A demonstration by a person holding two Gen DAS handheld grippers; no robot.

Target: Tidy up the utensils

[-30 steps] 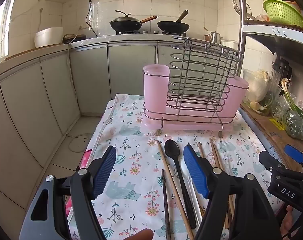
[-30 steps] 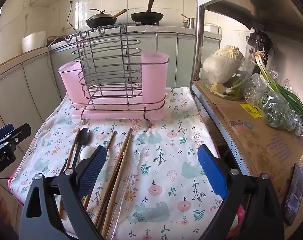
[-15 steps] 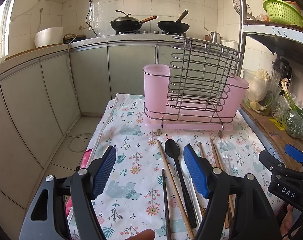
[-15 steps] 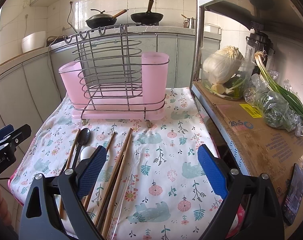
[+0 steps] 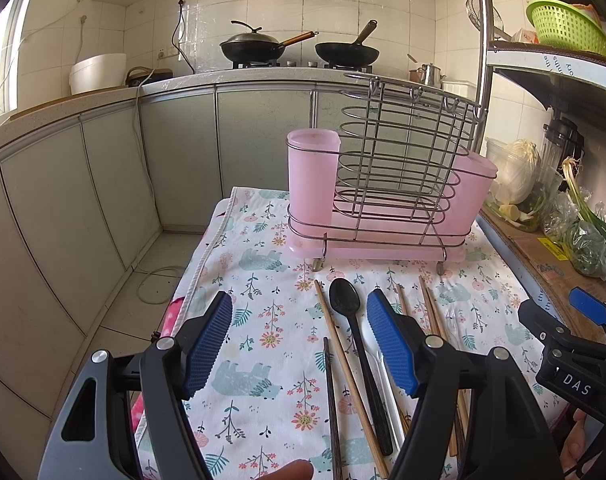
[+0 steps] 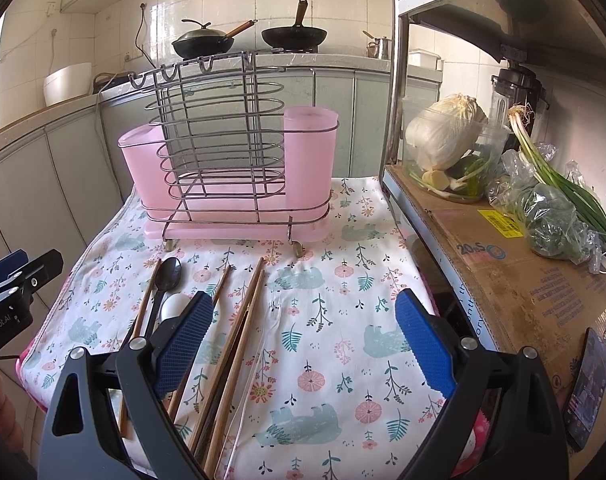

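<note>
The utensils are laid out in a loose row on the flower-printed cloth [image 6: 343,320] over the tabletop, in front of the pink-and-wire utensil rack [image 5: 387,200]. Their long axes are all aligned roughly front to back, pointing from the tools toward the rack. A black spoon [image 5: 353,344] is seen with its bowl toward the rack and its handle toward the near edge, flanked by wooden chopsticks [image 5: 343,364] on its left and a white spoon [image 6: 174,307] on its right; a further bundle of chopsticks [image 6: 239,336] and what appears to be a clear plastic fork [image 6: 263,340] lie farther right.

The left tool [image 5: 299,344] is held spread, nothing between its blue pads, with the black spoon just inside its right pad, so it is judged the nearer one for that spoon. The right tool [image 6: 303,344] is likewise spread and empty, with the chopstick bundle just inside its left pad. For either, a grasp across the shaft is called for, since the jaw gap already lies crosswise to the utensils.
</note>
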